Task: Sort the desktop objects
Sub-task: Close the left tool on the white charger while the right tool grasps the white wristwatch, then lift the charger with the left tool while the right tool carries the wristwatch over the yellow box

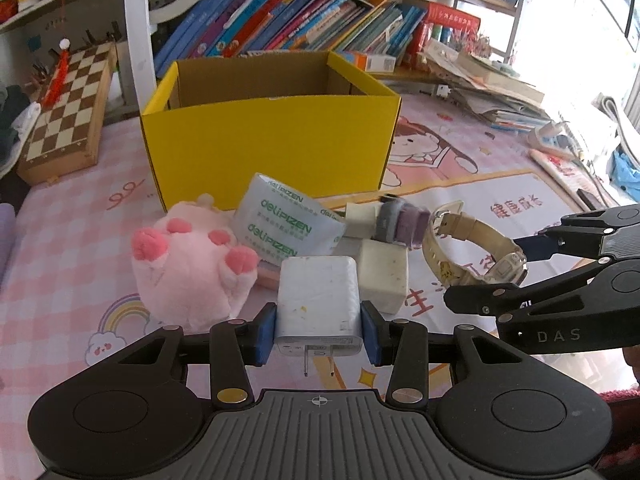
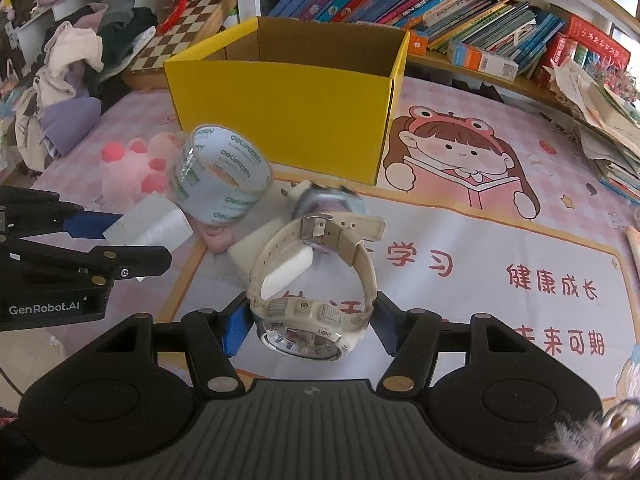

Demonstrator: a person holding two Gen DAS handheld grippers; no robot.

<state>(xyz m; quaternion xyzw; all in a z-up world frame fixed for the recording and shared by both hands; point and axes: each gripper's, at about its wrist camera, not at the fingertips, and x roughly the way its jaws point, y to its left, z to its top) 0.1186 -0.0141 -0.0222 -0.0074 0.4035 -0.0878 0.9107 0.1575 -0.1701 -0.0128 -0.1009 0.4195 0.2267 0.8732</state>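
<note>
the left gripper [image 1: 319,330] clamps a rigid, light usb wall charger [image 1: 318,300] by its 2 flat sides, the right gripper [image 2: 308,326] clamps a stiff-cased wristwatch [image 2: 310,300], strap floppy, both raised before the yellow cardboard box [image 1: 272,140] at mid-desk.

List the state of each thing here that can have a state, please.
Left tongs: shut on white charger, prongs toward camera.
Right tongs: shut on watch, strap buckled.
Yellow box: open, upright.
Tape roll: tilted.
Pink plush: lying, feet up.
</note>
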